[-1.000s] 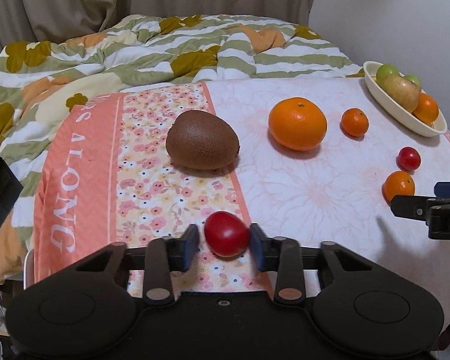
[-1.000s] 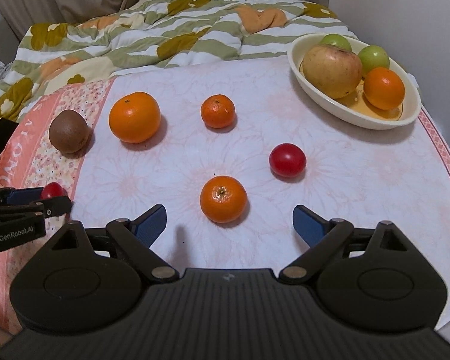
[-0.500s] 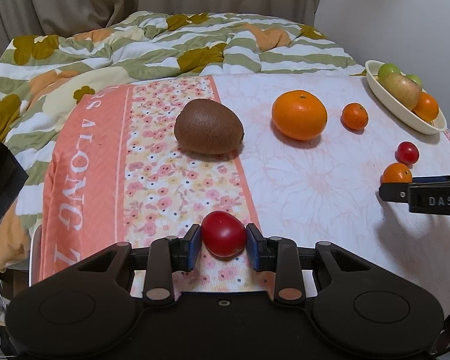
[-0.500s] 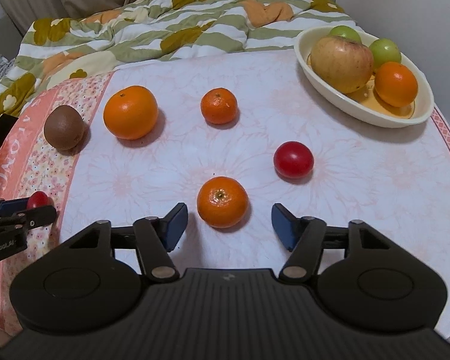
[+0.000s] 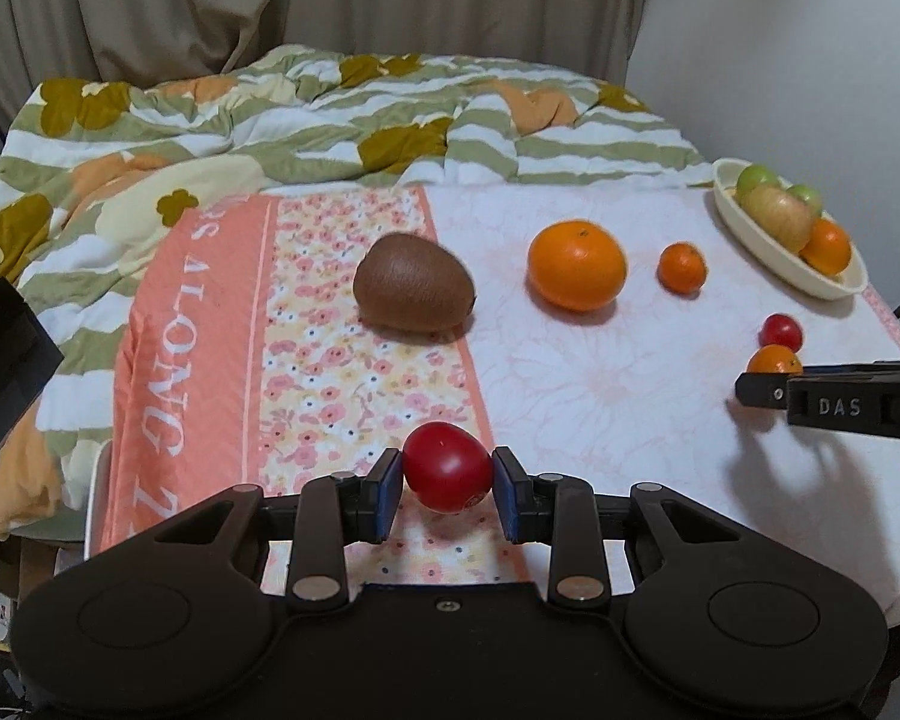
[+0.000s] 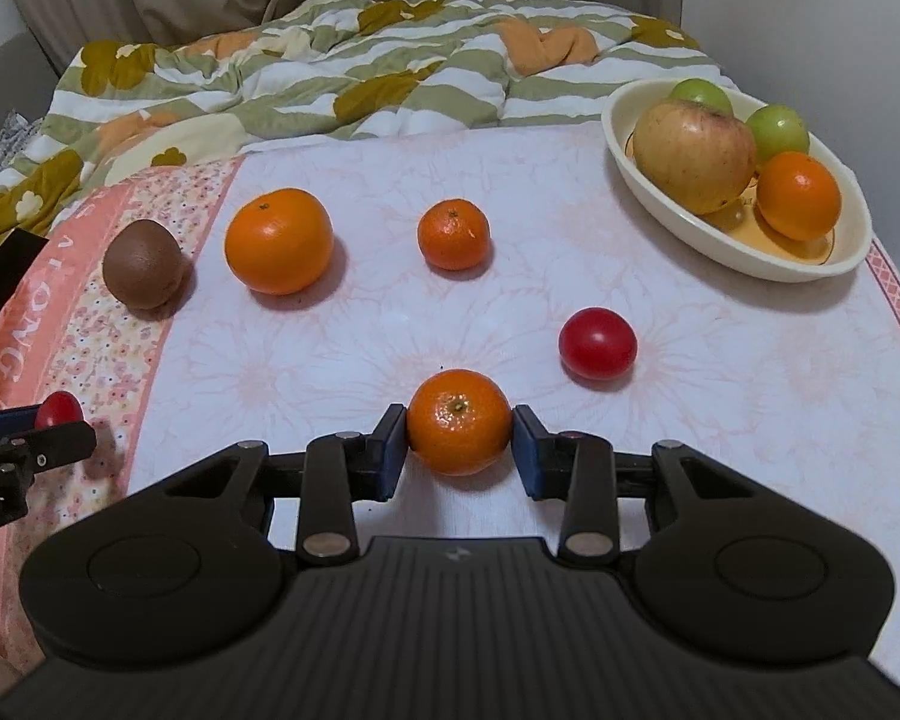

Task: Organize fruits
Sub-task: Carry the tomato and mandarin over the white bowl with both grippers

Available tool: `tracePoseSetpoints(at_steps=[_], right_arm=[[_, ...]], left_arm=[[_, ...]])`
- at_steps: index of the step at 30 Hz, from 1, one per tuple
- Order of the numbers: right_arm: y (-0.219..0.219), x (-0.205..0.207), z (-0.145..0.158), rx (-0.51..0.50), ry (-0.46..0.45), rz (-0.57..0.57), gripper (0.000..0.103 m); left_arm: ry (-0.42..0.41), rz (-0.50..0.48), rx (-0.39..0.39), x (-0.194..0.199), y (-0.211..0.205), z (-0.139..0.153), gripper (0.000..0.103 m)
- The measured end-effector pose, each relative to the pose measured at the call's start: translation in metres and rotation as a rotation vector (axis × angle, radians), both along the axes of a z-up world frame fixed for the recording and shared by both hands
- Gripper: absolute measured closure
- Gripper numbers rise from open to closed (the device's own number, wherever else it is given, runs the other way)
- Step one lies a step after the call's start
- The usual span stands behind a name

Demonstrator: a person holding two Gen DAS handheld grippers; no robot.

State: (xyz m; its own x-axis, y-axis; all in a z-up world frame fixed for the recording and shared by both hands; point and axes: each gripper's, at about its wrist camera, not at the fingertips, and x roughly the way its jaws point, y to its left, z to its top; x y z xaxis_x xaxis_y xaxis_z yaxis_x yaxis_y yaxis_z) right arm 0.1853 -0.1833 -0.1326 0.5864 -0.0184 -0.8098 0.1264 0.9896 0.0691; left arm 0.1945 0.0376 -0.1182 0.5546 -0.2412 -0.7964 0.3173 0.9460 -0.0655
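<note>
While a rumpled green-striped floral quilt [image 6: 342, 60] fills the back, the flat white quilted cloth with a peach floral border [image 6: 690, 372] carries the loose fruit. Cream oval ceramic bowl [image 6: 720, 252] at far right holds a big blotchy yellow-red apple [image 6: 693, 159], two small green apples [image 6: 777, 132] behind it and a smooth orange [image 6: 798, 195]. Loose on the cloth: large glossy orange [image 6: 279, 240], fuzzy brown oval kiwi [image 6: 143, 263] on the border just left of it, small dimpled mandarin [image 6: 453, 234], small shiny red tomato [image 6: 597, 342] near the bowl. Right gripper [image 6: 460, 438], jaws just closing, has both blue pads against another small mandarin [image 6: 459, 420] resting on the cloth. Left gripper [image 5: 447, 483] is clamped on a smooth red tomato [image 5: 447, 474], raised just above the floral border.
</note>
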Motion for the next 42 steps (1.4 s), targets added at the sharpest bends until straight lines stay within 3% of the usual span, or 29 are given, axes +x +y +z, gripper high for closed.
tracePoseSetpoints(at_steps=[7, 19, 31, 42], right_arm=[[-0.003, -0.021, 0.026, -0.002, -0.037, -0.020, 0.051], [-0.032, -0.074, 0.078, 0.000, -0.121, -0.091, 0.051], [-0.129, -0.095, 0.106, -0.005, -0.170, -0.041, 0.051], [-0.236, -0.067, 0.107, -0.027, -0.189, 0.067, 0.051]], left_arm=[[-0.052, -0.034, -0.036, -0.011, -0.008, 0.027, 0.068], [-0.156, -0.192, -0.087, -0.025, -0.061, 0.080, 0.068], [-0.195, -0.187, -0.119, -0.048, -0.161, 0.106, 0.068], [-0.178, -0.110, -0.111, -0.033, -0.260, 0.091, 0.068]])
